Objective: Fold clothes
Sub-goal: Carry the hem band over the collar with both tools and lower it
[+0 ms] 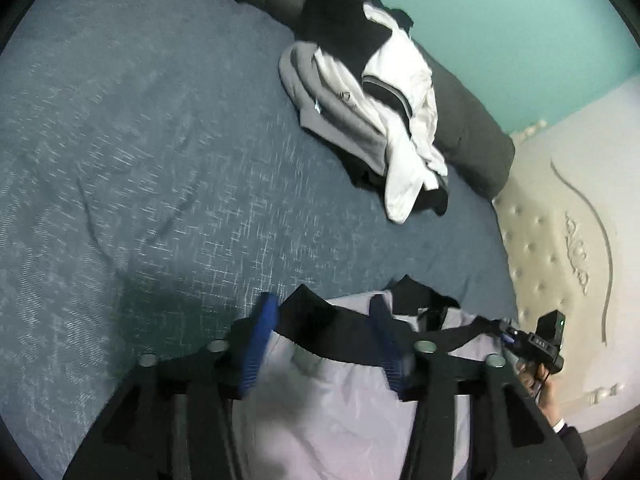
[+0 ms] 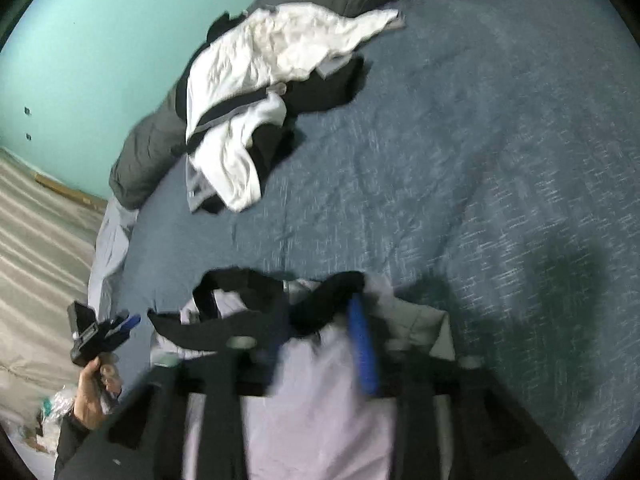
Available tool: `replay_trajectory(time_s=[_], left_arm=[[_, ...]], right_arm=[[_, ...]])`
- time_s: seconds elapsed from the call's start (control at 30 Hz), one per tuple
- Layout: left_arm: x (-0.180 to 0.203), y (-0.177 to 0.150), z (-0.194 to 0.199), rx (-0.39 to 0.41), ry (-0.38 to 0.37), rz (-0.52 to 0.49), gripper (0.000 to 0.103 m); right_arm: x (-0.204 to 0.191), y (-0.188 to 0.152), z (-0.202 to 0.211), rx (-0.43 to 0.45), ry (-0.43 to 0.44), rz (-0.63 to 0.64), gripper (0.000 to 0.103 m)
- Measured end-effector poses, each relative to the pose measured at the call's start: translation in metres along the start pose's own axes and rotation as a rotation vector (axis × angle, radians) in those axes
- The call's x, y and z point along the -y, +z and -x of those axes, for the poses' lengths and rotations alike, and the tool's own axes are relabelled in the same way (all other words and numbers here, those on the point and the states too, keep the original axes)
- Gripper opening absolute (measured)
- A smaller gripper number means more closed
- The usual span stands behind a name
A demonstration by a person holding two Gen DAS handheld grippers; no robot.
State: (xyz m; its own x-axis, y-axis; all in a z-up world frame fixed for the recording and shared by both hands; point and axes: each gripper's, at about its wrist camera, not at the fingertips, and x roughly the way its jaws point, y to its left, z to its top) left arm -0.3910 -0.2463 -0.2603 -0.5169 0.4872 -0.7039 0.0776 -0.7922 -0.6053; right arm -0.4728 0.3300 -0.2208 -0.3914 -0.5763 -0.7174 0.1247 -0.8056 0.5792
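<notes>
- The pale lilac garment [image 1: 344, 396], trimmed with black at the collar, is lying on the blue bedspread [image 1: 160, 160] at the near edge of the bed, directly under both grippers.
- The left gripper [image 1: 320, 344] is standing with its jaws apart; the blue pads are sitting on either side of the black collar band without pressing on it, so the cloth reads as released, not held.
- The right gripper [image 2: 320, 344] is likewise standing open over the same garment, one blue pad [image 2: 364, 352] lying along the fabric; the picture is blurred there, but no pinch is showing.
- Judging from this, the step in hand is laying the garment out flat; folding proper is not yet begun.
- The next move is probably calling for fresh grips at the shoulders or side hems, taken low and at matching points so the fold lands straight.
- Open room is lying ahead: a wide bare stretch of bedspread between the garment and the heap of white, grey and black clothes [image 1: 360, 92] near the dark pillow [image 1: 472, 128].
- To the right, the padded headboard [image 1: 560, 240] is bounding the bed close beside the garment; sideways room there is looking tight.
</notes>
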Motion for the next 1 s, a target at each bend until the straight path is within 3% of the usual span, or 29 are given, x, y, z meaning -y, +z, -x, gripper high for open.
replay_trajectory(time_s=[0.07,0.17,0.27,0.4,0.6,0.63,0.67,0.7,0.73,0.8,0.83,0.9,1.0], left_arm=[[0.002,-0.002,0.007,0.001,0.019,-0.025,0.054],[0.006,-0.011,0.011,-0.007,0.033,-0.079,0.054],[0.002,-0.021,0.007,-0.035,0.034,-0.121,0.054],[-0.007,-0.035,-0.006,-0.080,0.049,-0.164,0.054],[-0.018,-0.040,-0.023,-0.100,0.016,-0.175,0.054],[-0.019,-0.040,-0.025,-0.103,0.013,-0.173,0.054],[-0.020,-0.039,-0.028,-0.101,0.013,-0.172,0.054],[-0.020,-0.039,-0.031,-0.100,0.013,-0.170,0.053],[-0.019,-0.039,-0.033,-0.096,0.005,-0.171,0.053],[-0.017,-0.039,-0.037,-0.089,0.005,-0.179,0.037],[-0.016,-0.039,-0.038,-0.087,0.012,-0.186,0.034],[-0.013,-0.040,-0.039,-0.082,0.020,-0.200,0.022],[-0.008,-0.042,-0.035,-0.072,0.029,-0.216,0.016]], right_arm=[[-0.002,0.005,0.012,0.034,0.010,0.004,0.057],[-0.005,0.003,0.015,0.017,-0.038,0.058,0.057],[-0.006,-0.009,0.003,-0.040,-0.133,0.170,0.057],[-0.004,-0.028,-0.024,-0.106,-0.195,0.275,0.057],[-0.009,-0.041,-0.054,-0.099,-0.235,0.361,0.057],[-0.009,-0.041,-0.056,-0.092,-0.243,0.368,0.055],[-0.008,-0.041,-0.056,-0.084,-0.249,0.371,0.046],[-0.006,-0.040,-0.057,-0.077,-0.257,0.373,0.030],[-0.005,-0.039,-0.057,-0.070,-0.264,0.374,0.027],[-0.005,-0.039,-0.054,-0.055,-0.269,0.389,0.017],[-0.005,-0.039,-0.053,-0.048,-0.271,0.400,0.009],[-0.007,-0.039,-0.048,-0.031,-0.269,0.415,0.007],[-0.010,-0.038,-0.040,0.001,-0.264,0.424,0.005]])
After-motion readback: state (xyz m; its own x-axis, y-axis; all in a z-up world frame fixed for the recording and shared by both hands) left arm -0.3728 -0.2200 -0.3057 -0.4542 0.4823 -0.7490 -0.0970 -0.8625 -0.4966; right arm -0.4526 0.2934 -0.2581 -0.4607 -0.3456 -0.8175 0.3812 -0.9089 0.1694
